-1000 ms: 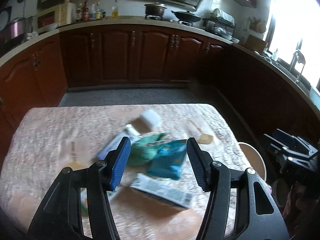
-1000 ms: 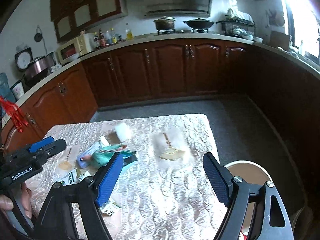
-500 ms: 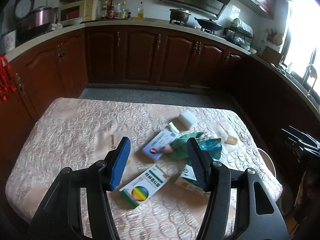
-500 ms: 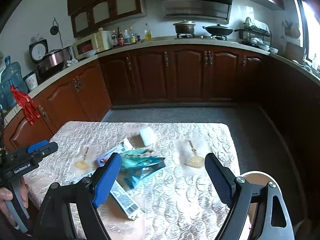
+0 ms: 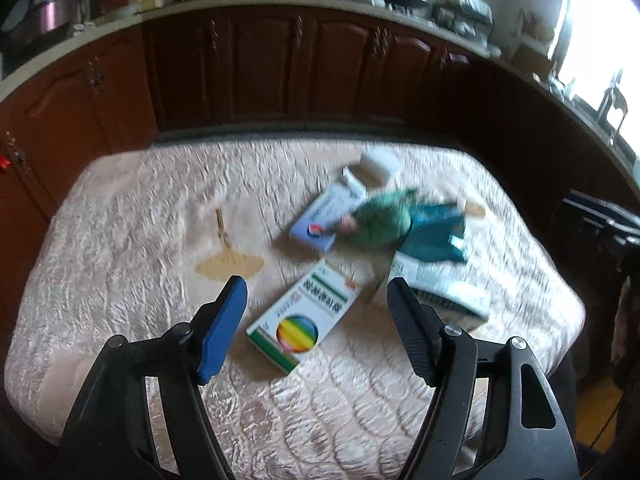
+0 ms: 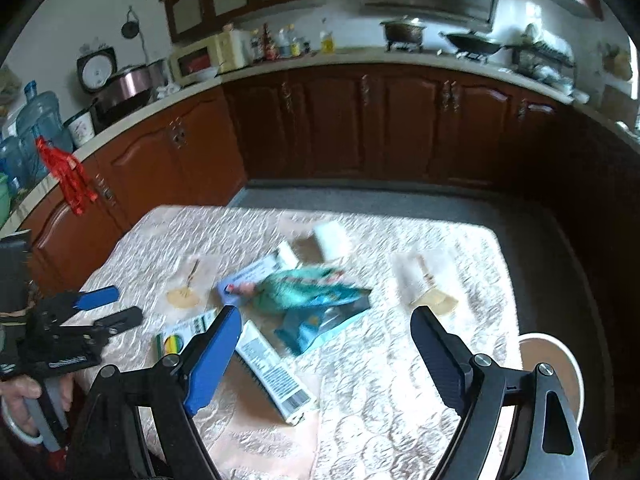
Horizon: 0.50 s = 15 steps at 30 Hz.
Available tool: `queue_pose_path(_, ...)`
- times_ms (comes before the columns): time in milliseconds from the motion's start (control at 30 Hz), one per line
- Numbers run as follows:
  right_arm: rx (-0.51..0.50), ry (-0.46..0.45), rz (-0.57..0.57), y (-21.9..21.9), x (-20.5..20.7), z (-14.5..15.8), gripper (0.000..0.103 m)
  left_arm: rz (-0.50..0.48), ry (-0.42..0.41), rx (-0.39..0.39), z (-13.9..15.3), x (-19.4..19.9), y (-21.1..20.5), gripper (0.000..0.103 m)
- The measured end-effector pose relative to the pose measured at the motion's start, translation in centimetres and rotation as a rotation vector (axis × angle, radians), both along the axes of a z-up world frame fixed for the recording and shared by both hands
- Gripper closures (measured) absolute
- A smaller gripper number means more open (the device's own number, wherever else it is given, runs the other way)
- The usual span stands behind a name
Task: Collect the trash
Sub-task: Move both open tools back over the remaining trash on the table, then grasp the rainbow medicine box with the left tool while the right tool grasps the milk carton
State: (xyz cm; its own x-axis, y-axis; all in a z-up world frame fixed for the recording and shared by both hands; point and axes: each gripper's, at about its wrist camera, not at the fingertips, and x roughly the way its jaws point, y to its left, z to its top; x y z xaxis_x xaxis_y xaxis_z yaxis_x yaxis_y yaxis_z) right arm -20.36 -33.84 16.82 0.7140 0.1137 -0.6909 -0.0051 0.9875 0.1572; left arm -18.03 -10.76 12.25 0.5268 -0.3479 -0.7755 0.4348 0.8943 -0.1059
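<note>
Trash lies on the quilted table (image 5: pixel 120 240): a white box with a rainbow circle (image 5: pixel 304 316), a pale blue box (image 5: pixel 324 216), green and teal wrappers (image 5: pixel 404 224), a white barcode box (image 5: pixel 436 288) and a small white cup (image 5: pixel 378 164). My left gripper (image 5: pixel 316 304) is open and empty, hovering over the rainbow box. My right gripper (image 6: pixel 324 332) is open and empty above the teal wrapper (image 6: pixel 316 312) and the barcode box (image 6: pixel 276 372). The left gripper also shows in the right wrist view (image 6: pixel 108 308).
A round beige bin (image 6: pixel 556 364) stands off the table's right edge. Dark wooden cabinets (image 6: pixel 360 120) run around the room with a grey floor strip behind the table. Gold fan prints (image 5: pixel 230 264) mark the cloth.
Both views have tilted down and moved nearer the table. My left gripper has come closer over the rainbow box. Both grippers remain open and empty.
</note>
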Motion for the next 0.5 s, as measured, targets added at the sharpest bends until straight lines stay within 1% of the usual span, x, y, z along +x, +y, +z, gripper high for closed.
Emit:
queue_pose_path(200,0.039,0.110,0.113,1.6,1.5,-3.7,0.018,-0.056,0.092,0.064,-3.8,1.5,-0.6,0.031)
queue_pose_path(367,0.039,0.195,0.167,2.8,2.9,-7.1,0.018,-0.107,0.108,0.132,-5.8,2.3,-1.6,0.031)
queue_pose_path(500,0.011,0.228,0.221,3.8,3.9,-8.8,0.018,-0.129,0.122,0.187,-7.3,3.4,-2.5,0.031)
